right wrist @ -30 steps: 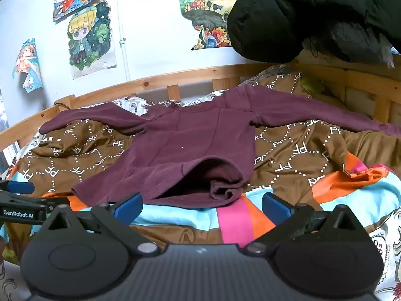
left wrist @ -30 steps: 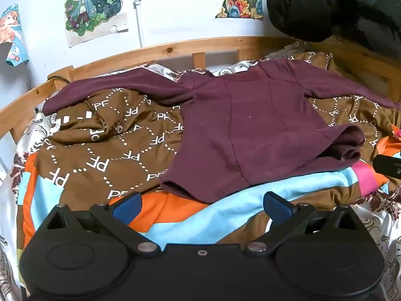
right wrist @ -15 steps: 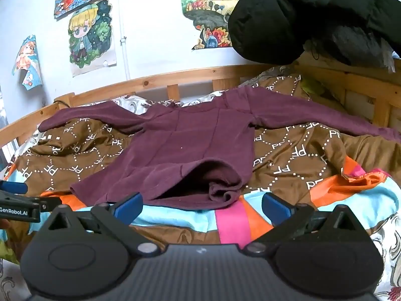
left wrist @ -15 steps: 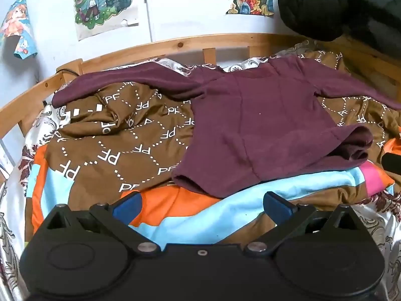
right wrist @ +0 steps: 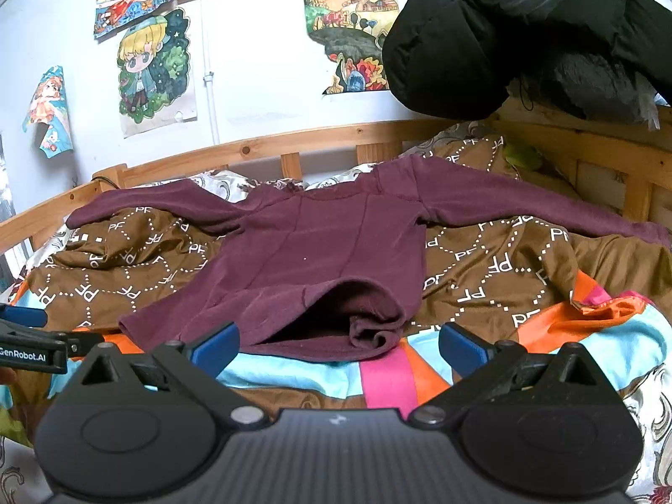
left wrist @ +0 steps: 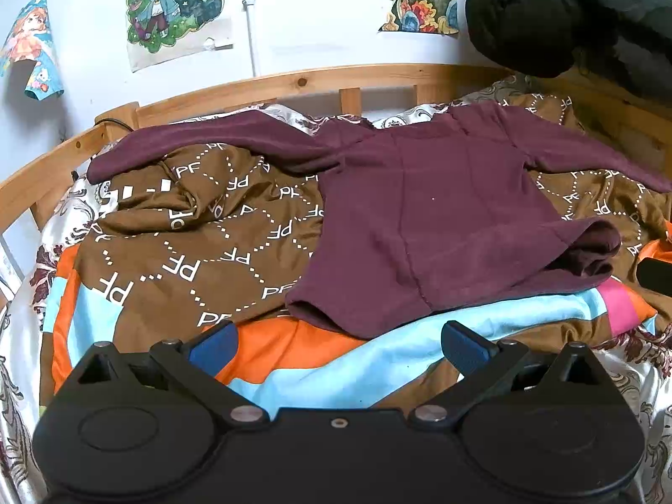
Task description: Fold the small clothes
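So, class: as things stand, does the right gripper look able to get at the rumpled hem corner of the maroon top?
Probably yes. The right gripper is open, and the rumpled hem corner of the maroon top lies just ahead with nothing between.

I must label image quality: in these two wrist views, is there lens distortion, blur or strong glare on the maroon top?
Left wrist view: the wooden bed rail bows into an arc, a fisheye effect; the maroon top is sharp under soft, even light, no glare. Right wrist view: the same bowing of the rail; the top is sharp, only its open hem falls into shadow.
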`<state>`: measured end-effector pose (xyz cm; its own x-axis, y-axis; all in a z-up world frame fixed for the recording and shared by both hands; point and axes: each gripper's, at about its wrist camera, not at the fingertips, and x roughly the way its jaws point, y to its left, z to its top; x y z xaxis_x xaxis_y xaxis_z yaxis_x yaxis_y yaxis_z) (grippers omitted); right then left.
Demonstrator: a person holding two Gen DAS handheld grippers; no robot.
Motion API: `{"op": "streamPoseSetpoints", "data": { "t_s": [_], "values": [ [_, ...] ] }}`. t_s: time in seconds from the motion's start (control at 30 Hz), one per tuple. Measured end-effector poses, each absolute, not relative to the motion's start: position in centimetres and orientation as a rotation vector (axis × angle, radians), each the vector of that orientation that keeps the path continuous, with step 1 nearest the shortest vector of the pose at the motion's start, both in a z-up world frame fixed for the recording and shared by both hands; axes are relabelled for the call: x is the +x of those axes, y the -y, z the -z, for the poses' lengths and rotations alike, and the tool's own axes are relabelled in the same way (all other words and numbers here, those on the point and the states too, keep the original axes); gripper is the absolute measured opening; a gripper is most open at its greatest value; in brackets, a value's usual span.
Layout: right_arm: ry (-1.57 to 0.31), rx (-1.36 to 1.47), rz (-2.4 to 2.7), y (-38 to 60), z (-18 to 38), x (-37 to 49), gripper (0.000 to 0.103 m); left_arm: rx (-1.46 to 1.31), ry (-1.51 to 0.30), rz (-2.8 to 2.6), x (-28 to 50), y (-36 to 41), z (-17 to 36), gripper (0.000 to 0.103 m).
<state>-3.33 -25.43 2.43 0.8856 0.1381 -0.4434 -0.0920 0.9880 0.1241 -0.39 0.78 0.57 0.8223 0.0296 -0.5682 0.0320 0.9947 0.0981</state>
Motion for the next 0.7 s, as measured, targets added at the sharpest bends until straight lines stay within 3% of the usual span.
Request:
{"op": "streamPoseSetpoints", "data": {
  "t_s": [0.7],
  "values": [
    [-0.486,0.114,-0.118,25.67,-2.39,-3.18,0.103,0.107,-0.628,0.030,0.39,-0.31,0.10,0.102]
  ]
}}
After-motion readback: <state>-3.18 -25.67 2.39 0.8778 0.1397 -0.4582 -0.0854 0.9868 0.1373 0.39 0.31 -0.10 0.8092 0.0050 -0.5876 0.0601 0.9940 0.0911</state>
